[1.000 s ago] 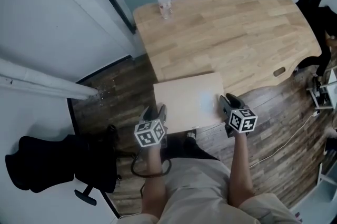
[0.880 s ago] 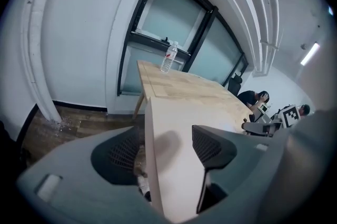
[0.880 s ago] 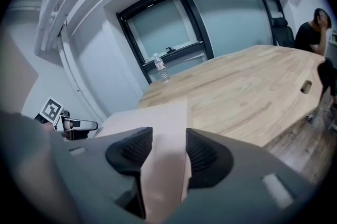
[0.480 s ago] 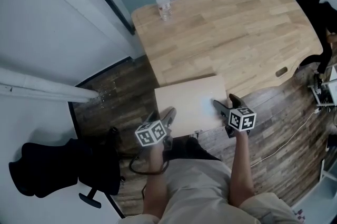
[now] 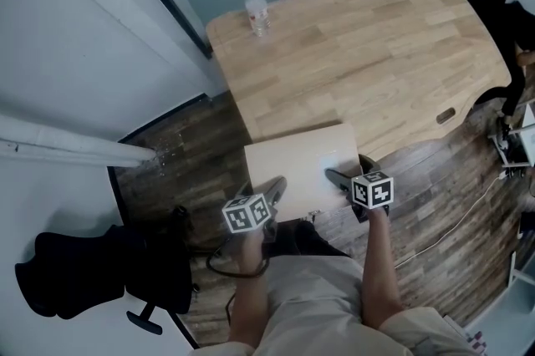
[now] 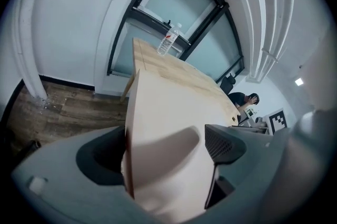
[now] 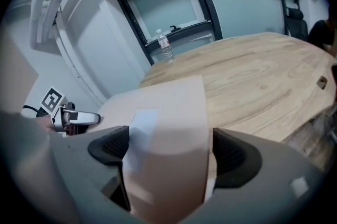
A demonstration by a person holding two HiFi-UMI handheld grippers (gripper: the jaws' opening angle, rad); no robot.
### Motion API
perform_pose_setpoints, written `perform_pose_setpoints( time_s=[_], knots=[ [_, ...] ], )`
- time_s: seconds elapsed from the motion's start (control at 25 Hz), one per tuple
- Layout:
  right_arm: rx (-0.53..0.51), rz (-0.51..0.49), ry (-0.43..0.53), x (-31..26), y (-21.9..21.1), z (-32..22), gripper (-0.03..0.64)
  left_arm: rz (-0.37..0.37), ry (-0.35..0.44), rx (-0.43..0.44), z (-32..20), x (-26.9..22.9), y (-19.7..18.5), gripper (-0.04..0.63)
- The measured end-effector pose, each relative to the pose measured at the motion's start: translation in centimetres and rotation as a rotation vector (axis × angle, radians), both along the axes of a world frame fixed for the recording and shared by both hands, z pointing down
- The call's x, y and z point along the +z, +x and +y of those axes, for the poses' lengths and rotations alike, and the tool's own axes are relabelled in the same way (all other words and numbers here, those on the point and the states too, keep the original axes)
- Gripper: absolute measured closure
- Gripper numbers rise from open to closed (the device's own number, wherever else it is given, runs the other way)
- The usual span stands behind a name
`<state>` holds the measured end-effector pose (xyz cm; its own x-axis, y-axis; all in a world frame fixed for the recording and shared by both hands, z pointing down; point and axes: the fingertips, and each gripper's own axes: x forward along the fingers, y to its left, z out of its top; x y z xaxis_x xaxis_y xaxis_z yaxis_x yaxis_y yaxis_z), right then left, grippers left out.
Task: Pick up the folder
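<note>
The beige folder (image 5: 297, 166) lies flat with its far part on the wooden table (image 5: 376, 37) and its near part jutting past the table's front edge. My left gripper (image 5: 273, 189) is at its near left corner, and my right gripper (image 5: 341, 179) at its near right side. Both pairs of jaws are opening and stand wide. In the left gripper view the folder (image 6: 163, 107) runs edge-on between the jaws of the left gripper (image 6: 166, 152), with no pad pressing it. In the right gripper view the folder (image 7: 163, 107) lies loose between the jaws of the right gripper (image 7: 168, 149).
A plastic water bottle (image 5: 256, 9) stands at the table's far left corner. A black office chair (image 5: 92, 271) is on the floor at the left. Glass partitions with black frames stand behind the table. More dark chairs and a white stand (image 5: 514, 145) are at the right.
Both grippers' jaws were closed on the folder's near edge and have spread wide. Both hands dropped slightly and the folder's near edge sank with them.
</note>
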<state>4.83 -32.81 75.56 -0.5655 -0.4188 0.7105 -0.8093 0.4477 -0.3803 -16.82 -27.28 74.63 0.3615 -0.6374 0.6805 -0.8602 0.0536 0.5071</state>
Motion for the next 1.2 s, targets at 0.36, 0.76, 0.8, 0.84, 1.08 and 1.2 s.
perform_pose_setpoints(
  time_s=[0.36, 0.76, 0.8, 0.84, 1.08, 1.2],
  knots=[
    [-0.011, 0.004, -0.081, 1.0, 0.1, 0.2, 0.129, -0.061, -0.055, 0.039, 0.1, 1.5, 0.5, 0.138],
    [-0.016, 0.016, -0.098, 1.2, -0.1, 0.3, 0.129, -0.052, -0.069, 0.045, 0.3, 2.0, 0.6, 0.137],
    [-0.015, 0.015, -0.100, 1.2, -0.1, 0.3, 0.129, -0.053, -0.070, 0.045, 0.2, 2.0, 0.6, 0.137],
    [-0.015, 0.014, -0.101, 1.2, -0.1, 0.2, 0.129, -0.052, -0.072, 0.045, 0.2, 2.0, 0.6, 0.137],
    [-0.016, 0.007, -0.100, 1.2, -0.1, 0.4, 0.130, -0.041, -0.082, 0.042, 0.4, 2.2, 0.7, 0.137],
    [-0.014, 0.001, -0.089, 1.0, 0.1, 0.5, 0.132, -0.049, -0.068, 0.045, 0.4, 1.9, 0.8, 0.137]
  ],
)
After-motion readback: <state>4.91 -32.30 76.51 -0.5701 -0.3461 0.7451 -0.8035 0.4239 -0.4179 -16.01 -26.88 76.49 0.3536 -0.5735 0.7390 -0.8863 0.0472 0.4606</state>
